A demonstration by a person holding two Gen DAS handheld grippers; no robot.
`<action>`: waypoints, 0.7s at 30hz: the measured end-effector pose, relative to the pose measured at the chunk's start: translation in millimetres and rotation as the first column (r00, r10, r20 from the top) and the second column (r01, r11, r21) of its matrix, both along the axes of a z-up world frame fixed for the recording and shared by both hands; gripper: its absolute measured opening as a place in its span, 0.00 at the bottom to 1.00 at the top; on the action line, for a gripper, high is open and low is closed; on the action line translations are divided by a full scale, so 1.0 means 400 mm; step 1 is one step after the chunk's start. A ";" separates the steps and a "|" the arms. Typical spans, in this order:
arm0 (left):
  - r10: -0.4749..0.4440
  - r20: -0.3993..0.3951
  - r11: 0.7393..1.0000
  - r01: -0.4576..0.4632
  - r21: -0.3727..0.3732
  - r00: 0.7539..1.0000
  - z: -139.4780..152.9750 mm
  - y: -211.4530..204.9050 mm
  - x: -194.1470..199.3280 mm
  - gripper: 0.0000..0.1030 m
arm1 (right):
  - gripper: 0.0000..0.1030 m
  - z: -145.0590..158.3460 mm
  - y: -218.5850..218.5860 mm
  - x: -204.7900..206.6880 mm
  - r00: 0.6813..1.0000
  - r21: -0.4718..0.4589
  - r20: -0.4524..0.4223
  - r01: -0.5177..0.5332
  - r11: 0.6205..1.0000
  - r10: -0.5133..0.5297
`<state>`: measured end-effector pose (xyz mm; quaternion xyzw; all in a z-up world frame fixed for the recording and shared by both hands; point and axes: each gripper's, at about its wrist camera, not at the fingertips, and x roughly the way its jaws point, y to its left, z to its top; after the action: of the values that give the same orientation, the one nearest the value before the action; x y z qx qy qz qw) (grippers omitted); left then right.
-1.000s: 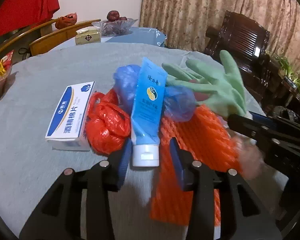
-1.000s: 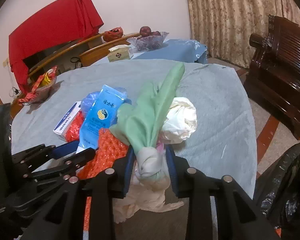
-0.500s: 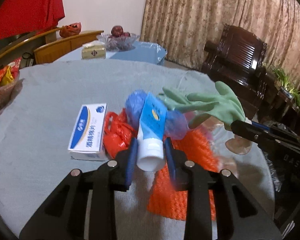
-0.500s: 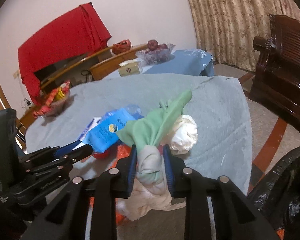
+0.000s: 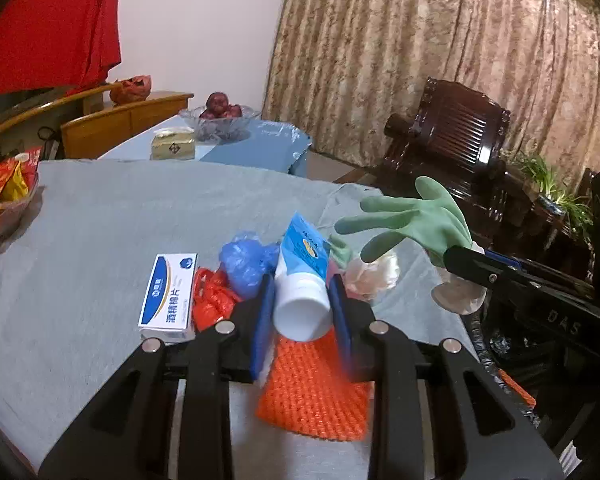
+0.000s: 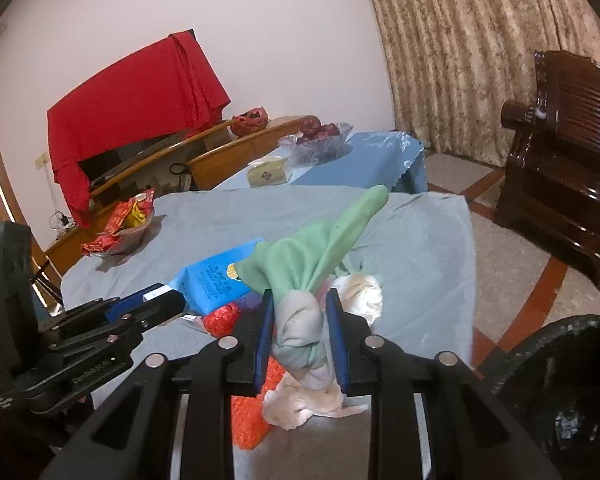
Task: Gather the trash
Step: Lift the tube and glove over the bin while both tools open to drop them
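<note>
Gripping the blue tube [image 5: 302,276] by its white cap end, the left tool [image 5: 302,312] stands nearly closed, both pads pressed on the tube, which juts forward from the tool above the bench [image 5: 100,220]. Such a tube looks light and partly squashy; the stiff cap shoulder seems the safest hold, since the flat body would likely fold or slip. The right tool [image 6: 298,332] is likewise pinched on the knotted cuff of the green glove [image 6: 312,256], whose fingers flop ahead of the tool; the rubber looks soft, limp and grippy, so the bunched knot gives the firmest purchase. Compared with a second ago, both tools' jaws have just been closing, the left onto the tube and the right tighter on the glove, and both loads now hang clear of the bench instead of lying on the orange mesh [image 5: 314,396], which stays below the left tool beside the white box [image 5: 168,296] and red bag [image 5: 212,300].
</note>
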<state>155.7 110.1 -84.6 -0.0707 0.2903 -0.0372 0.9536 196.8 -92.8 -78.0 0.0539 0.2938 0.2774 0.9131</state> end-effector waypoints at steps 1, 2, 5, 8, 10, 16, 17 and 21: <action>-0.005 0.006 1.000 0.005 -0.001 1.000 0.007 -0.006 -0.003 0.26 | 0.25 0.005 -0.004 -0.002 1.000 0.001 0.002 0.003 1.000 -0.003; -0.010 0.011 1.000 0.010 -0.001 1.000 0.011 -0.009 -0.005 0.26 | 0.25 0.011 -0.009 -0.006 1.000 0.002 0.005 0.008 1.000 -0.008; -0.029 0.026 1.000 0.028 0.005 0.999 0.024 -0.033 -0.014 0.26 | 0.25 0.027 -0.029 -0.025 1.000 0.001 0.016 0.024 1.000 -0.024; -0.054 0.037 0.999 0.054 0.005 0.998 0.037 -0.062 -0.022 0.26 | 0.25 0.041 -0.055 -0.041 0.999 -0.001 0.025 0.043 0.999 -0.043; -0.074 0.044 0.997 0.074 0.001 0.996 0.044 -0.084 -0.025 0.26 | 0.25 0.048 -0.075 -0.053 0.998 -0.003 0.030 0.057 0.998 -0.057; -0.140 0.067 0.990 0.140 0.004 0.988 0.063 -0.162 -0.030 0.26 | 0.25 0.069 -0.153 -0.094 0.992 -0.007 0.047 0.119 0.993 -0.119; -0.147 0.068 0.989 0.147 0.004 0.987 0.063 -0.175 -0.031 0.26 | 0.25 0.073 -0.173 -0.103 0.990 -0.008 0.050 0.136 0.991 -0.135; -0.185 0.071 0.983 0.186 0.004 0.980 0.064 -0.229 -0.030 0.26 | 0.25 0.076 -0.238 -0.129 0.980 -0.022 0.052 0.192 0.981 -0.191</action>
<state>143.9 18.4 -59.2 -0.0432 0.2616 -0.1288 0.9556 145.2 -187.8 -47.6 0.0630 0.2682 0.1855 0.9432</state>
